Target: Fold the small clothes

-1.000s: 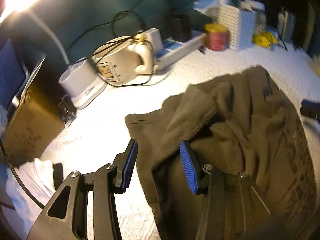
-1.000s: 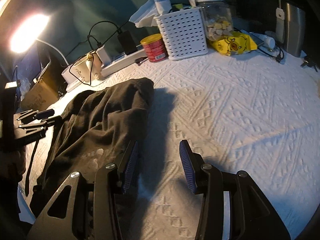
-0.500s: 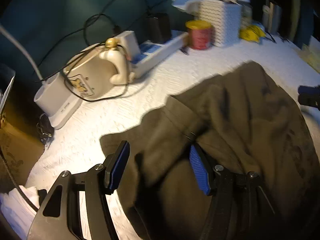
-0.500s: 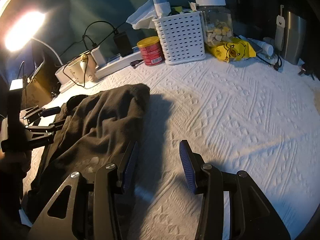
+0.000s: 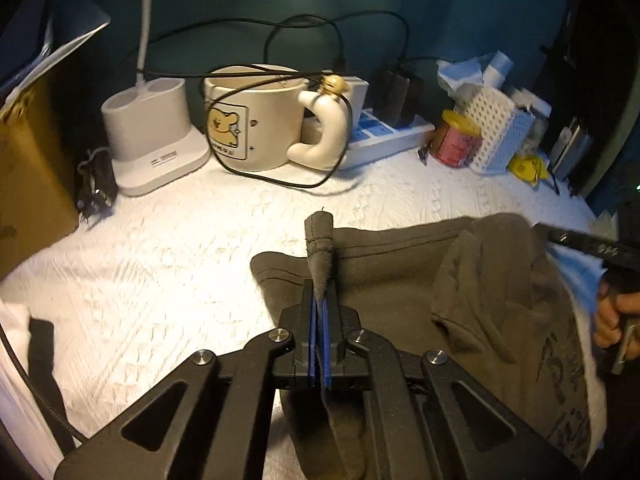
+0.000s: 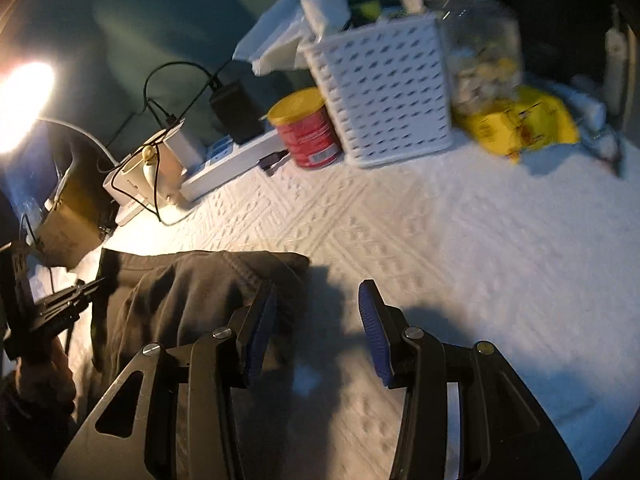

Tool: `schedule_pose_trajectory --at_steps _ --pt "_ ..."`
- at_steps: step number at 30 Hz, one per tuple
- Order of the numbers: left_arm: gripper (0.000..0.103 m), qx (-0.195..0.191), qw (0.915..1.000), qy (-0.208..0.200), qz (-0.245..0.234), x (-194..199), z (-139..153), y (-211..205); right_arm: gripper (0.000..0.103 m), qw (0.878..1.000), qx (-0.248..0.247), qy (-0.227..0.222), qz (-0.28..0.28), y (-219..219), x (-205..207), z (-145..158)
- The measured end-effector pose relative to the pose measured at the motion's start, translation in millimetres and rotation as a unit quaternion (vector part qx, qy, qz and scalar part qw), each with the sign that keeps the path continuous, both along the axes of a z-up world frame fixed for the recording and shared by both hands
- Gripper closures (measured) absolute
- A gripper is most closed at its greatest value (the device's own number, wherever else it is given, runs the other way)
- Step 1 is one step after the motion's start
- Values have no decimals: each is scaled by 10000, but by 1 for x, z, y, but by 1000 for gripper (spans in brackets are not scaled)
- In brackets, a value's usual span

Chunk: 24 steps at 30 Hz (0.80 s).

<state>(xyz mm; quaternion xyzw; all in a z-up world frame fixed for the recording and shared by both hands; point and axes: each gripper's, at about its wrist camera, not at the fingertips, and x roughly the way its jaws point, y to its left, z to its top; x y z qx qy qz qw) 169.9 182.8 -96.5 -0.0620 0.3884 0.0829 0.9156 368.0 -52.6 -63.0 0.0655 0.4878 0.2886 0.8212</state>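
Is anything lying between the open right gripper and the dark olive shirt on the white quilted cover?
Nothing visible. The right gripper is open beside the dark olive shirt, with only bare white quilted cover between its pads. The left gripper is already shut on a shirt fold.

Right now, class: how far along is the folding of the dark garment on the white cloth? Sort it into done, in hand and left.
Done: nothing folded; the olive garment lies rumpled. In hand: the left gripper has just closed, its jaws pinching a hemmed edge. The right gripper hovers open at the garment's other side, gripping nothing. Left: grip there, spread it flat, then fold.
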Motion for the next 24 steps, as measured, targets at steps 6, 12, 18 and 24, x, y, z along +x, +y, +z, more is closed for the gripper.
schedule_pose_trajectory --at_steps 6,12,18,24 --pt "101 -189 9997 44 137 2 -3 16 89 9992 58 86 389 27 8 -12" --pt "101 -143 9992 226 289 3 -9 23 90 9977 -317 -441 394 44 7 -3" --pt "96 65 9976 353 588 -9 1 26 86 9969 -619 -341 342 40 6 -3" --pt "96 46 9979 273 582 -31 12 16 85 9963 -642 -503 280 23 -13 14"
